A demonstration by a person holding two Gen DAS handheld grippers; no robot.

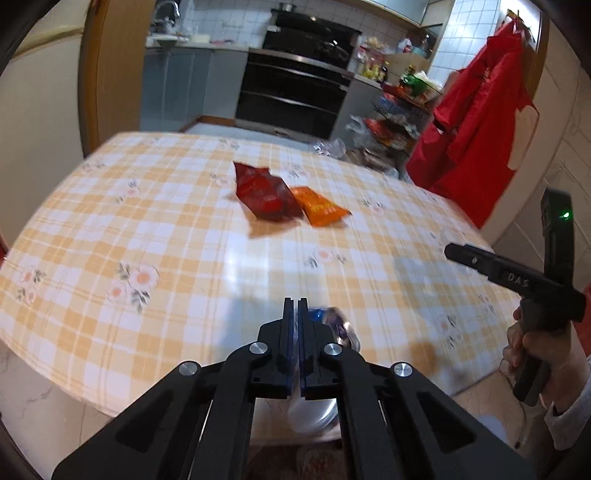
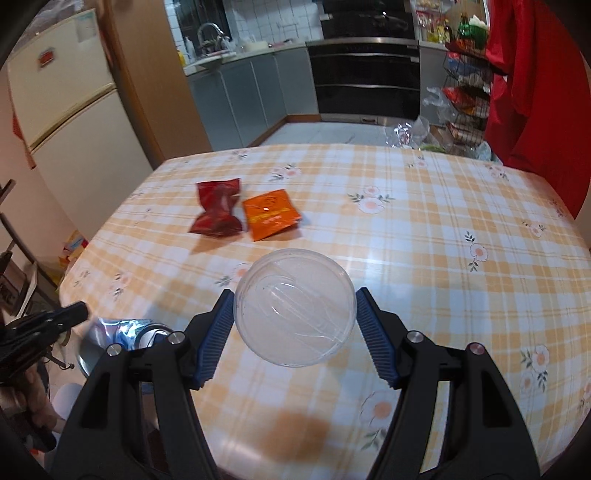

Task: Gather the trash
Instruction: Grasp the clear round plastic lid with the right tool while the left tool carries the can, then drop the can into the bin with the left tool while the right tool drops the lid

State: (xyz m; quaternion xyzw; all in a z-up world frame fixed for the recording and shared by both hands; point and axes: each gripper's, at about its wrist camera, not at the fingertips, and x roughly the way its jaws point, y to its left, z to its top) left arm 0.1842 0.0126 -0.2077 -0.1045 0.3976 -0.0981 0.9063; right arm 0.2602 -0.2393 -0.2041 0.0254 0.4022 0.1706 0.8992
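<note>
Plaid oilcloth covers the worktop (image 1: 147, 229); from the left wrist, the left tool (image 1: 297, 317) is pinched together on a bluish, blurred wrapper (image 1: 334, 321) at the near edge, with red packet (image 1: 264, 194) and orange packet (image 1: 319, 206) uncollected mid-worktop. From the right wrist, the right tool (image 2: 295, 306) brackets a clear plastic bowl (image 2: 295, 308), fingers wide; whether they touch is unclear. Open room surrounds both packets.

Table (image 2: 424, 236) covered by orange-white checked cloth with flower print, glossy, reflecting ceiling light. Behind, open kitchen: black oven (image 2: 365, 79) built between grey cabinets (image 2: 255, 92), white tiled wall (image 1: 236, 16), sink with tap (image 2: 208, 35) on left counter. Cream fridge (image 2: 62, 110) beside wooden door frame (image 2: 155, 81). Red garment (image 1: 476, 125) hanging at right, wire rack (image 1: 400, 114) with packages beside it. Pale floor.
</note>
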